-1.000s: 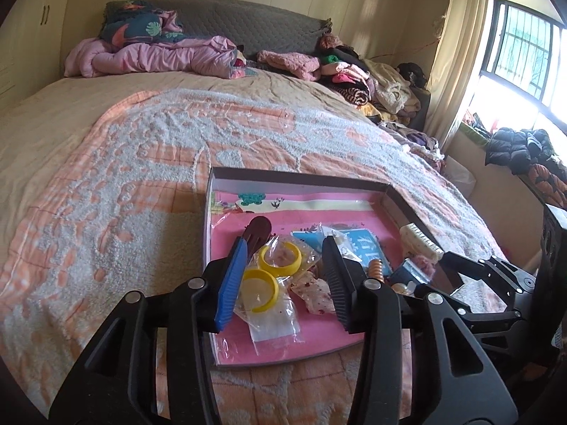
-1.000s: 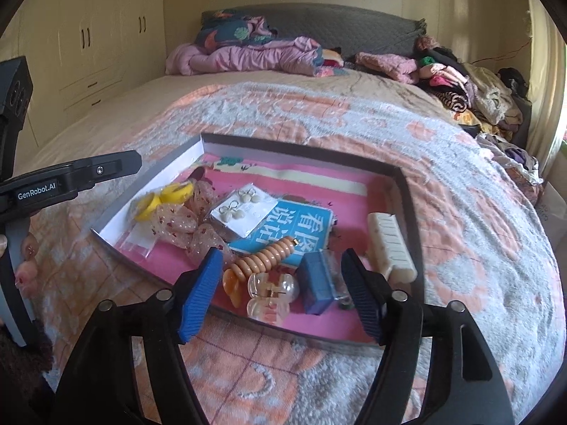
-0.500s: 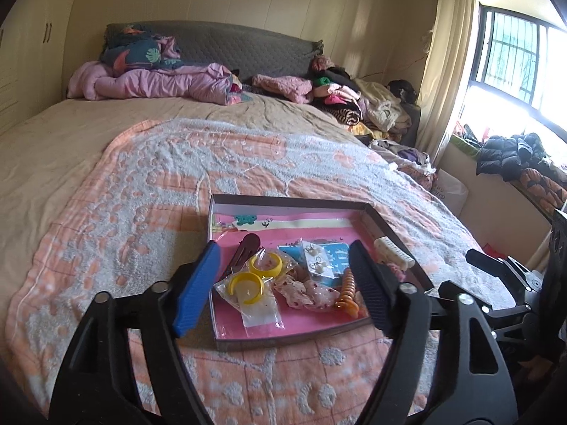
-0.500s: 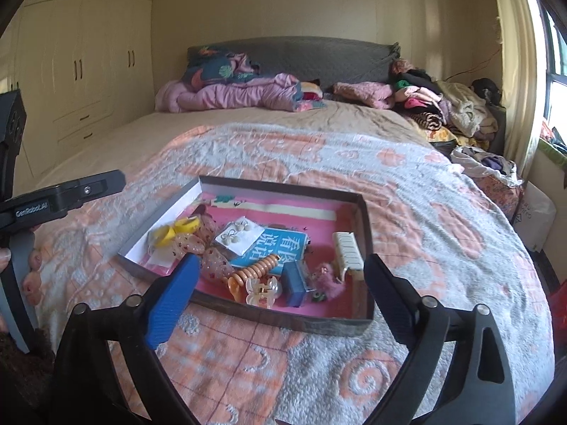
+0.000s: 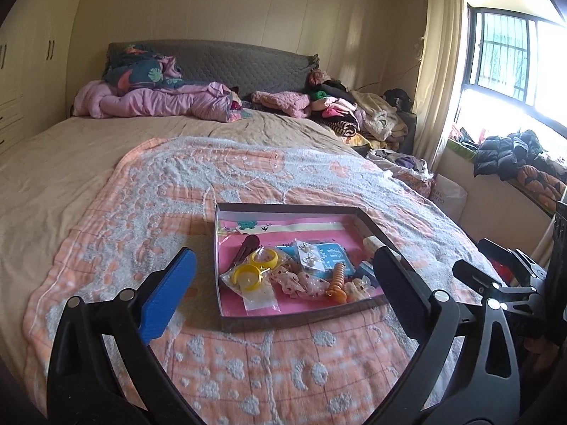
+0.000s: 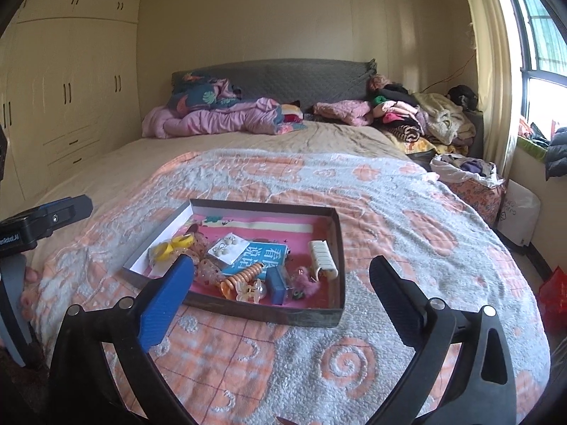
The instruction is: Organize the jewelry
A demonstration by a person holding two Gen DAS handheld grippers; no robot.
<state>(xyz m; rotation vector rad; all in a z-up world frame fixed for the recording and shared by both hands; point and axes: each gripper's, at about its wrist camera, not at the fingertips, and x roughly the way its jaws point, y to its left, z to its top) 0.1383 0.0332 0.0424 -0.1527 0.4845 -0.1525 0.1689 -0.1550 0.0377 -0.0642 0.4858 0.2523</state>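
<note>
A shallow box (image 5: pixel 283 320) (image 6: pixel 338 244) with a pink floor sits on the bedspread. In it lie yellow bangles (image 5: pixel 264 258) (image 6: pixel 172 244), an earring card (image 5: pixel 308 253) (image 6: pixel 228 246), an orange spiral hair tie (image 5: pixel 337 278) (image 6: pixel 244 275), a clear claw clip (image 6: pixel 251 289), a blue case (image 6: pixel 276 285) and a white comb clip (image 6: pixel 321 254). My left gripper (image 5: pixel 281 295) is open and empty, held back from the box's near edge. My right gripper (image 6: pixel 281 295) is open and empty, also short of the box.
The box rests on an orange-and-grey patterned bedspread (image 6: pixel 372 191). Pink bedding (image 5: pixel 159 101) and piled clothes (image 5: pixel 354 113) lie at the headboard. Wardrobes (image 6: pixel 63 106) line the left wall. A window (image 5: pixel 514 63) and bags are on the right.
Both grippers have pulled back and up from the box and opened wider. The box now looks smaller and sits whole in each view.
</note>
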